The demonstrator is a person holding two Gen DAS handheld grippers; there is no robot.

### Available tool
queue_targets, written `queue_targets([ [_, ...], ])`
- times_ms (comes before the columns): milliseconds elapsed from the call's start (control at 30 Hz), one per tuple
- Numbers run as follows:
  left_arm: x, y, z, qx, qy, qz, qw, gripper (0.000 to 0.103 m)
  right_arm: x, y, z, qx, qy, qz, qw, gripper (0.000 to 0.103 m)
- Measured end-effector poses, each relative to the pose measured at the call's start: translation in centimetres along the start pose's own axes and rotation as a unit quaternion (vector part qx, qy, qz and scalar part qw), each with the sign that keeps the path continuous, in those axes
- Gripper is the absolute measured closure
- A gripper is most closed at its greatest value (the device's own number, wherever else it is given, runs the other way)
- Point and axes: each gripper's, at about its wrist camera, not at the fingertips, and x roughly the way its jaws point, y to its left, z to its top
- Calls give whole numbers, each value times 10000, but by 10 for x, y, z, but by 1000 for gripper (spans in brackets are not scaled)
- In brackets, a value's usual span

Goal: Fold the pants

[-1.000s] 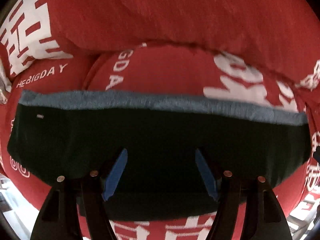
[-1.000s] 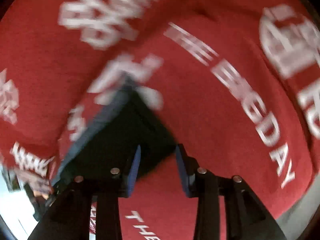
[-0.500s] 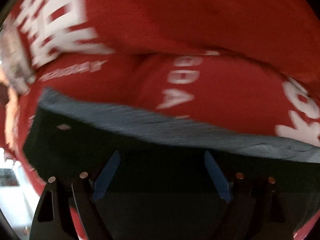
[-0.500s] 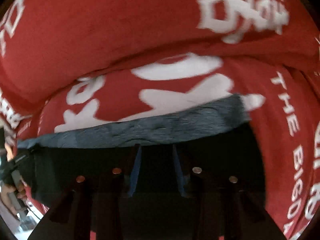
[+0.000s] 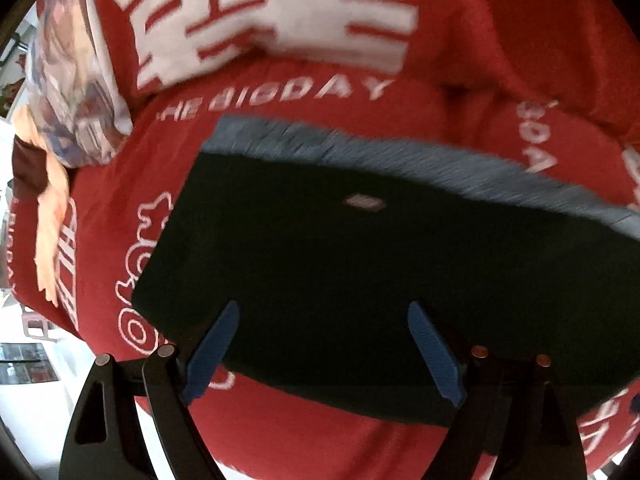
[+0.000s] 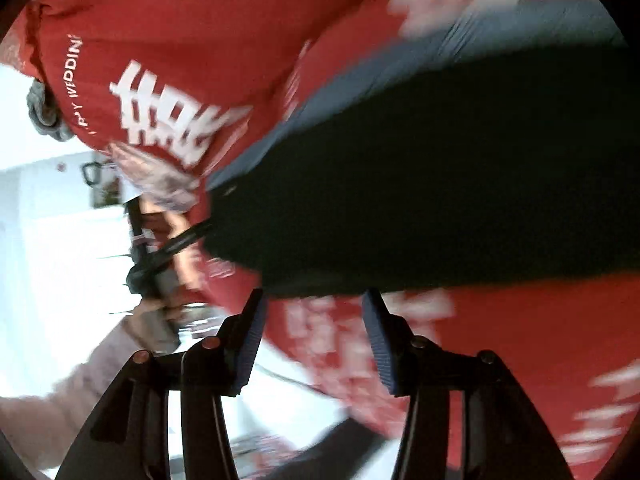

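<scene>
Both claws are seen from their own wrist cameras above a red cover printed with white characters and lettering. In the left wrist view the left claw (image 5: 324, 344) is held wide apart over the folded pants (image 5: 360, 264), with nothing gripped between its blue pads (image 5: 212, 354); whether the tips touch the cloth cannot be told. The pants are laid flat on the red cover (image 5: 312, 440), a dark rectangle with a grey-blue band (image 5: 400, 156) along the far edge and a small pale label (image 5: 364, 202) near the middle. A patterned cloth (image 5: 76, 80) is seen at the far left. In the right wrist view the right claw (image 6: 316, 340) is opening, with only the red cover (image 6: 520, 340) between its fingers; the pants (image 6: 440, 184) lie beyond the tips, untouched. At the left, the left claw (image 6: 176, 246) is seen blurred at the edge of the pants. No containers are shown.
</scene>
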Motion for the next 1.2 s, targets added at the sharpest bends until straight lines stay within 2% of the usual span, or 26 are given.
queue_targets([
  [67,18,14,-4,-31,90,-44,9999,15,35,3,-7,281,-85,134,9995,50],
  [100,27,23,-7,-19,81,-279,9996,14,53,0,-8,510,-152,248,9983,50],
  [167,28,27,-10,138,-97,-415,9990,9,74,-9,-10,866,-229,207,9958,50],
  [233,29,28,-11,340,-166,-537,9978,9,88,-8,-13,1109,-378,268,9928,50],
  [333,33,31,-11,399,-267,-757,9960,6,83,-2,-20,1232,-530,171,9908,51],
  [367,33,32,-11,391,-276,-793,9957,5,76,3,-25,1218,-555,107,9909,58],
  [400,33,33,-11,380,-285,-826,9955,5,73,9,-22,1110,-608,-28,9920,98],
  [467,33,37,-12,365,-302,-900,9948,6,64,32,-19,756,-740,-135,9943,96],
  [533,37,45,-12,361,-345,-961,9941,6,60,44,-23,496,-733,-440,9951,96],
  [633,35,39,-18,525,-423,-888,9938,6,71,18,-34,835,-397,-976,9909,97],
  [700,33,39,-18,594,-377,-839,9940,6,67,11,-39,985,-313,-893,9906,98],
  [733,31,41,-18,560,-345,-876,9940,6,66,15,-38,905,-178,-1073,9899,98],
  [800,22,47,-18,402,-352,-1058,9930,6,62,35,-34,487,180,-1575,9861,91],
  [900,9,60,-17,85,-565,-1361,9890,6,50,92,-9,-564,187,-1727,9832,88],
  [967,10,63,-17,27,-564,-1374,9889,6,56,145,27,-1371,50,-1837,9734,66],
  [1000,16,65,-19,-21,-468,-1399,9891,6,66,168,46,-1718,23,-1807,9684,40],
  [1033,22,66,-23,-59,-381,-1435,9889,6,80,190,65,-2017,80,-1694,9647,36],
  [1100,26,63,-31,77,-491,-1355,9895,6,113,219,94,-2355,351,-1510,9594,36],
  [1133,25,57,-37,307,-610,-1209,9903,6,136,234,109,-2492,472,-1512,9554,36],
  [1200,27,53,-41,423,-695,-1130,9903,6,181,255,125,-2816,739,-1598,9432,38],
])
